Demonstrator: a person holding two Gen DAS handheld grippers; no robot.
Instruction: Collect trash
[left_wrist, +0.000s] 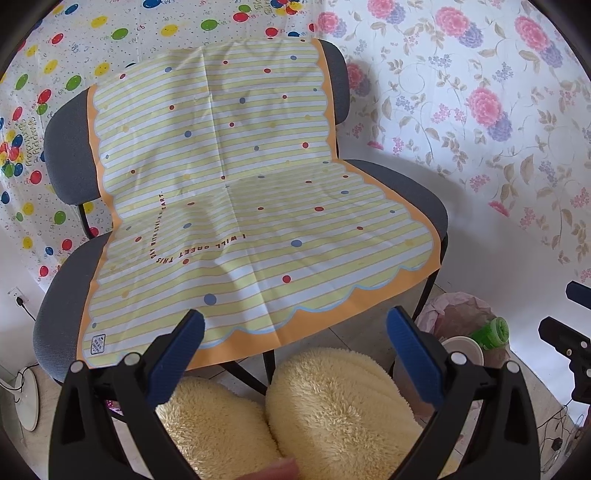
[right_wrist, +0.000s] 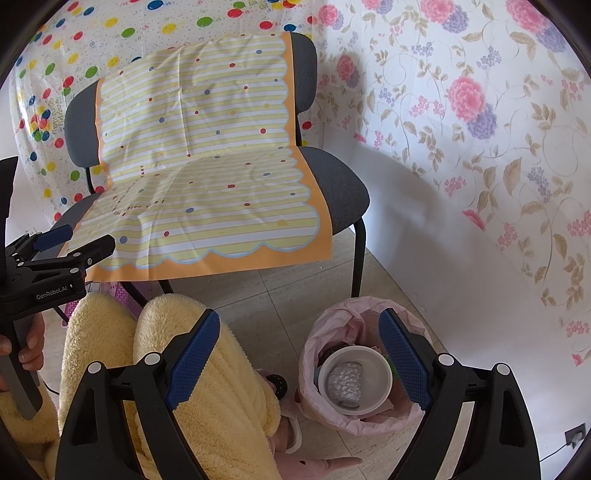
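Nearest, in the right wrist view: right hand-held gripper (right_wrist: 297, 358) released, blue-padded fingers (right_wrist: 192, 360) spread wide, nothing between them. Below and between the fingers, fluffy yellow trouser legs (right_wrist: 207, 398) of a seated person, pink slippers (right_wrist: 291, 435) on the tiled floor (right_wrist: 280, 295).

Just right of the legs, under the right finger: trash bin (right_wrist: 332, 413) lined with a pink bag, standing on the floor near the front right chair leg. Inside it, a white bowl (right_wrist: 380, 384) lying on top, a crumpled silvery piece of trash (right_wrist: 345, 382) resting within the bowl. Seen from the left wrist view, same trash bin (left_wrist: 454, 306) at lower right, with a green bottle (left_wrist: 491, 332) lying beside the bowl rim (left_wrist: 461, 347).

At the left edge of the right wrist view: left hand-held gripper (right_wrist: 79, 243) held by a hand (right_wrist: 29, 343), released and holding nothing, tips reaching the front edge of the chair cover. In its own view, left hand-held gripper (left_wrist: 295, 332) spread wide over the knees.

Further off: grey upholstered chair (right_wrist: 340, 184) with black legs, draped over seat and back with a yellow-striped, dotted sheet (right_wrist: 207, 177) edged in orange.

Farthest: balloon-print covering (right_wrist: 55, 74) behind the chair, floral covering (right_wrist: 480, 129) on the wall to the right.
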